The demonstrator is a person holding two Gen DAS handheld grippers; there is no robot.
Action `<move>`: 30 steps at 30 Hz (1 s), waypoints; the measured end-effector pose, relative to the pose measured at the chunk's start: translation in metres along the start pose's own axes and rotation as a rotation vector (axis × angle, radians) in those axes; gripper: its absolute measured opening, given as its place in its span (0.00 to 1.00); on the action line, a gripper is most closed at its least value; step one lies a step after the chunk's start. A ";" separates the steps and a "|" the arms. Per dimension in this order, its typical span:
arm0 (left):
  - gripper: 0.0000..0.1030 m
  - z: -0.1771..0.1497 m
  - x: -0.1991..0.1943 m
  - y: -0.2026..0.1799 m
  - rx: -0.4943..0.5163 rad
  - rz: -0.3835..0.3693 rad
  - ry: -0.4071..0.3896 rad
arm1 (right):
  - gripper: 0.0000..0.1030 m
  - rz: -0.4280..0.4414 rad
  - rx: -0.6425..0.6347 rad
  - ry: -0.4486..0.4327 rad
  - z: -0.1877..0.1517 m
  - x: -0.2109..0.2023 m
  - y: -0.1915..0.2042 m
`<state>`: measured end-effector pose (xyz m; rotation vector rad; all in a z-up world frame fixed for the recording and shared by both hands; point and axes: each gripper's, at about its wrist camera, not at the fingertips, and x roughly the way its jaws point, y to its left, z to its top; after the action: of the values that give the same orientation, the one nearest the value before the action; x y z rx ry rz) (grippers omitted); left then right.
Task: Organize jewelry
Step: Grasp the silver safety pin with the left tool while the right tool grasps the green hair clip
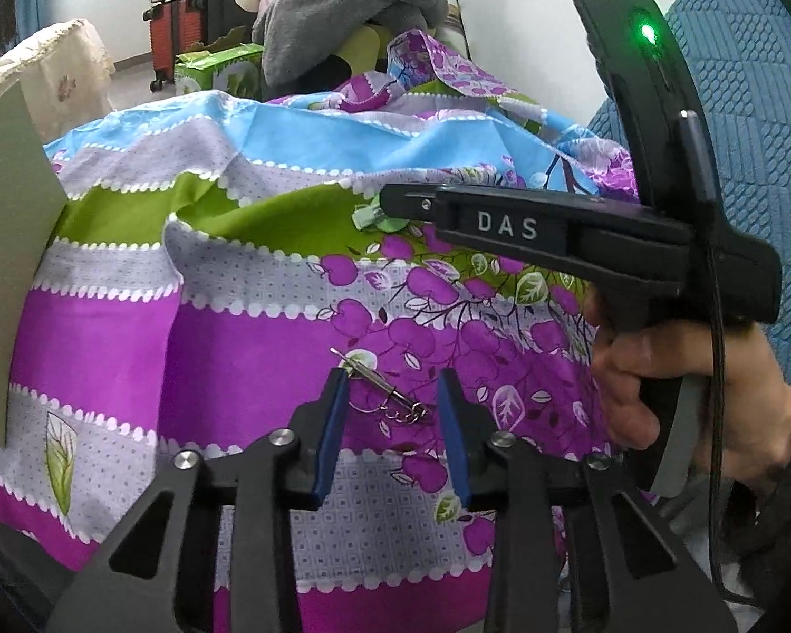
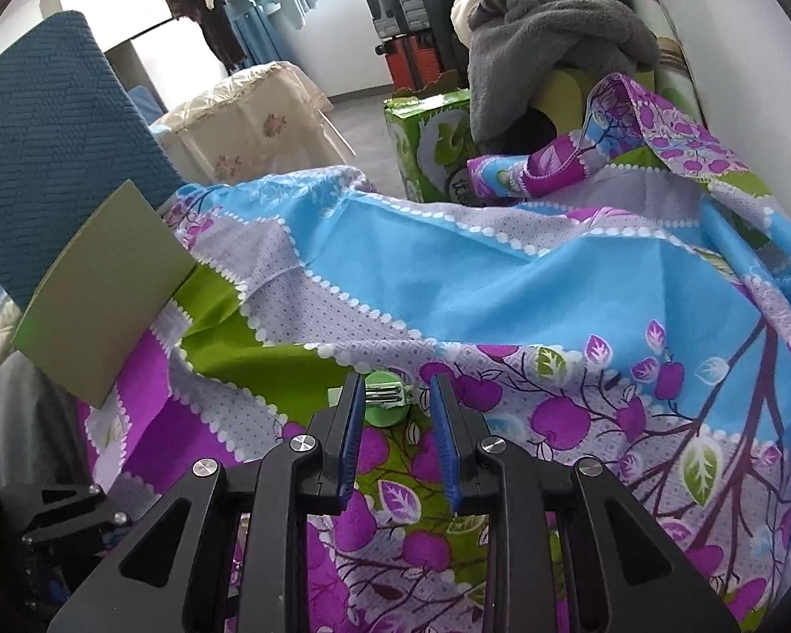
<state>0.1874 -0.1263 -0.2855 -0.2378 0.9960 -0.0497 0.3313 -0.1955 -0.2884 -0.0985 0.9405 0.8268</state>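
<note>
A small silver pendant with a ring and short chain [image 1: 382, 387] lies on the patterned bedsheet [image 1: 269, 348]. My left gripper [image 1: 393, 377] is open, its blue pads on either side of the pendant, just above the cloth. A green hair clip [image 2: 387, 395] lies on the sheet's green band; it also shows in the left wrist view [image 1: 377, 219]. My right gripper [image 2: 398, 385] is open with the clip between its fingertips; the left wrist view shows it from the side [image 1: 395, 200]. A flat olive-green card or box lid [image 2: 105, 290] stands at the left.
The sheet is rumpled, with folds at the back. A blue textured cushion [image 2: 42, 147] is at the left. A green carton [image 2: 432, 142], a grey fleece pile [image 2: 553, 37], suitcases and a covered table [image 2: 248, 116] stand beyond the bed.
</note>
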 end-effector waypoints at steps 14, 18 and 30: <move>0.05 -0.002 0.006 -0.004 0.043 0.044 0.003 | 0.17 0.005 -0.056 0.005 0.000 0.006 0.011; 0.04 -0.001 0.007 -0.006 0.059 0.050 0.002 | 0.11 0.004 -0.070 -0.011 0.001 0.002 0.015; 0.04 0.001 0.002 -0.002 0.049 0.034 0.010 | 0.06 -0.006 -0.067 -0.027 -0.002 -0.008 0.020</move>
<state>0.1896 -0.1284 -0.2860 -0.1756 1.0071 -0.0445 0.3142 -0.1868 -0.2780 -0.1477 0.8866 0.8529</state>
